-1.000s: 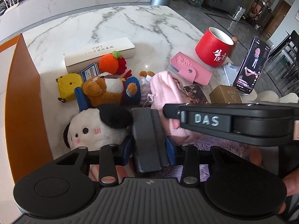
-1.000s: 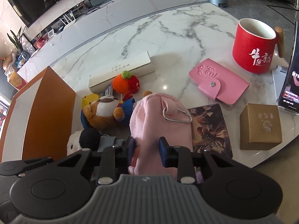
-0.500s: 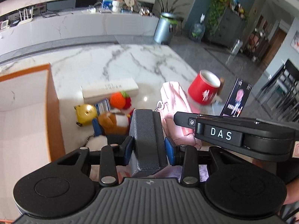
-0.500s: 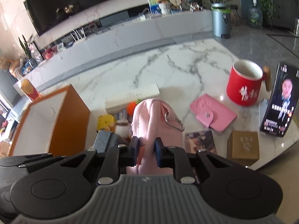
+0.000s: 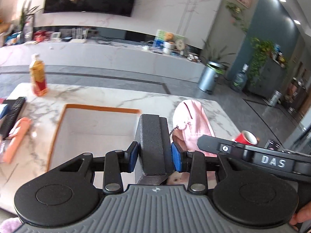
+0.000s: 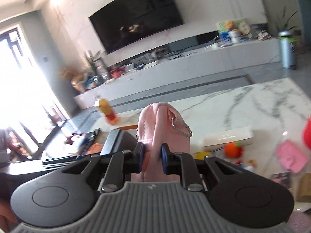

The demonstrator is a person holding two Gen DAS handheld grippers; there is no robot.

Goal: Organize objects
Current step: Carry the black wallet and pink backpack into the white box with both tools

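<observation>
case (image 5: 153,145) clamped in left claw (image 5: 154,159) | pouch (image 6: 155,136) pinched in right claw (image 6: 152,158)

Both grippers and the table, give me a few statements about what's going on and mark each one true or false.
1. The left gripper clamps a dark grey box. True.
2. The right gripper is empty. False: it pinches a pink pouch.
3. A metal carabiner hangs on the pouch. True.
4. The orange-rimmed box is full of toys. False: what shows of its inside is bare.
5. A drink bottle stands upright on the table. True.
</observation>
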